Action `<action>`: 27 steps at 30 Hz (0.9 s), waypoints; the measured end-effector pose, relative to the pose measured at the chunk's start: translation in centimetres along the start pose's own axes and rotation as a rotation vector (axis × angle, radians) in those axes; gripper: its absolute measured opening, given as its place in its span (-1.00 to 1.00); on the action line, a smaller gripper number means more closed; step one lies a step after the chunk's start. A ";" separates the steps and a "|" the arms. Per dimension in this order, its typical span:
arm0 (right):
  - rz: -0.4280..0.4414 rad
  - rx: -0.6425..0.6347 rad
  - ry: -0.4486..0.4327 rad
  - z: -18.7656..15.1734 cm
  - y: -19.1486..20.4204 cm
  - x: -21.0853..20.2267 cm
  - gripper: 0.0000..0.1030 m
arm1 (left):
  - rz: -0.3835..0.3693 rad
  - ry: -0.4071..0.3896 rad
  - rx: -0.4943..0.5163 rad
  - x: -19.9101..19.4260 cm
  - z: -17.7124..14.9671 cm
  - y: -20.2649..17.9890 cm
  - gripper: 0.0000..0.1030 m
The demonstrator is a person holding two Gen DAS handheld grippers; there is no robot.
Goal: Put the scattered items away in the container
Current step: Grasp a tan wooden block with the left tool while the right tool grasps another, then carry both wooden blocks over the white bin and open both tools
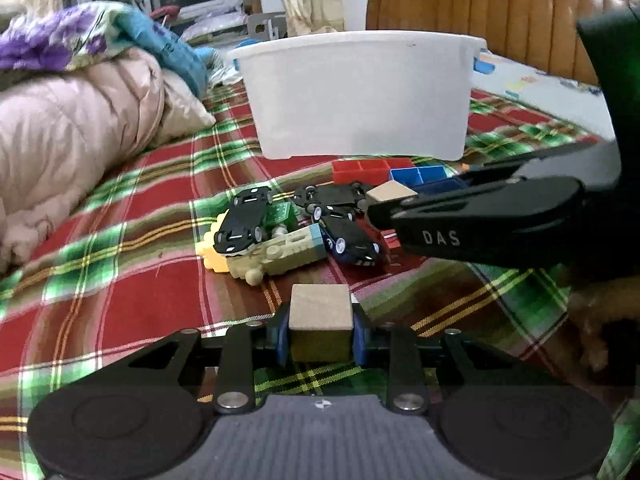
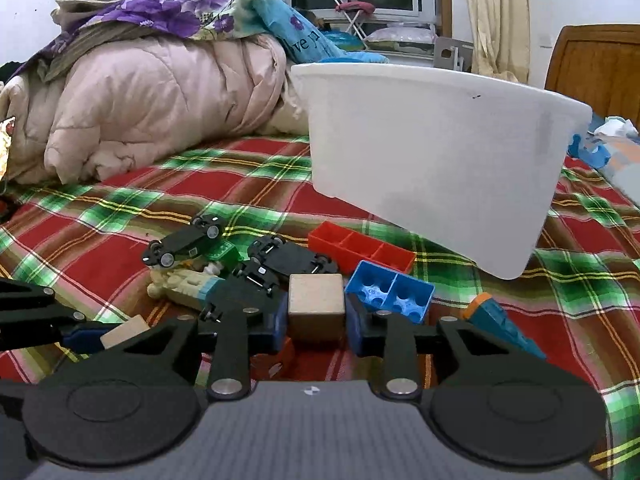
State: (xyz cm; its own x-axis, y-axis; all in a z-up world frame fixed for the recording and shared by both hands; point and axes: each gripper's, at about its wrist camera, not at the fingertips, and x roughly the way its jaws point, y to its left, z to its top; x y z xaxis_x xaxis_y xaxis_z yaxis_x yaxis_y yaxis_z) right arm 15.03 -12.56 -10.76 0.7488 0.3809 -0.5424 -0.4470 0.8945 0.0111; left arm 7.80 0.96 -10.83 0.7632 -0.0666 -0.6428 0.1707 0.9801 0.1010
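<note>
A white plastic tub (image 1: 360,92) stands on the plaid bedspread beyond a heap of toys; it also shows in the right wrist view (image 2: 436,160). My left gripper (image 1: 320,330) is shut on a wooden cube (image 1: 321,320), held above the bedspread. My right gripper (image 2: 317,318) is shut on another wooden cube (image 2: 316,306), just over the heap. In the left wrist view the right gripper (image 1: 384,204) comes in from the right, its cube (image 1: 390,192) showing at the tips. The heap holds black toy cars (image 1: 242,220), a beige block (image 1: 280,256), a red brick (image 2: 360,246) and a blue brick (image 2: 390,290).
A rolled pink quilt (image 2: 160,100) with floral bedding on top lies at the left. A wooden headboard (image 1: 500,4) stands behind the tub. An orange and teal toy (image 2: 500,324) lies right of the blue brick. My left gripper (image 2: 86,334) shows at the left edge of the right wrist view.
</note>
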 end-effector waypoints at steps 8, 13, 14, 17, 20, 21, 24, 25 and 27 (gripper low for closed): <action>-0.019 -0.035 -0.011 0.3 0.4 -1.0 -0.35 | -0.004 -0.051 -0.003 -1.7 1.1 0.5 -0.36; -0.050 -0.035 -0.052 1.4 0.4 -3.0 -0.36 | -0.018 -0.108 -0.005 -3.2 3.9 1.1 -0.36; -0.051 -0.028 -0.065 1.7 0.2 -3.4 -0.35 | -0.017 -0.123 -0.001 -3.4 4.5 1.2 -0.36; -0.063 -0.018 -0.103 2.4 -0.6 -4.6 -0.35 | -0.039 -0.147 -0.013 -3.6 6.4 1.8 -0.36; -0.075 -0.006 -0.126 3.2 -1.4 -5.2 -0.35 | -0.047 -0.171 -0.019 -3.3 8.7 2.3 -0.36; -0.079 -0.004 -0.134 3.5 -1.7 -5.3 -0.35 | -0.050 -0.180 -0.019 -3.2 9.5 2.5 -0.36; -0.094 -0.003 -0.159 4.4 -2.3 -5.5 -0.35 | -0.064 -0.204 -0.027 -2.8 11.7 2.9 -0.36; -0.101 -0.006 -0.169 4.6 -2.4 -5.6 -0.35 | -0.067 -0.211 -0.029 -2.7 12.3 3.0 -0.36; -0.116 -0.012 -0.184 5.2 -2.6 -5.7 -0.35 | -0.064 -0.228 -0.030 -2.5 13.7 3.2 -0.36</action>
State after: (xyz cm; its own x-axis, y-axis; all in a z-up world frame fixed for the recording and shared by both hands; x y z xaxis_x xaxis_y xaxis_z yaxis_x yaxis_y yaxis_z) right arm 14.47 -15.88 -3.30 0.8716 0.3130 -0.3774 -0.3578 0.9323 -0.0530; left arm 14.94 1.67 1.49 0.8728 -0.1662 -0.4590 0.2077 0.9773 0.0411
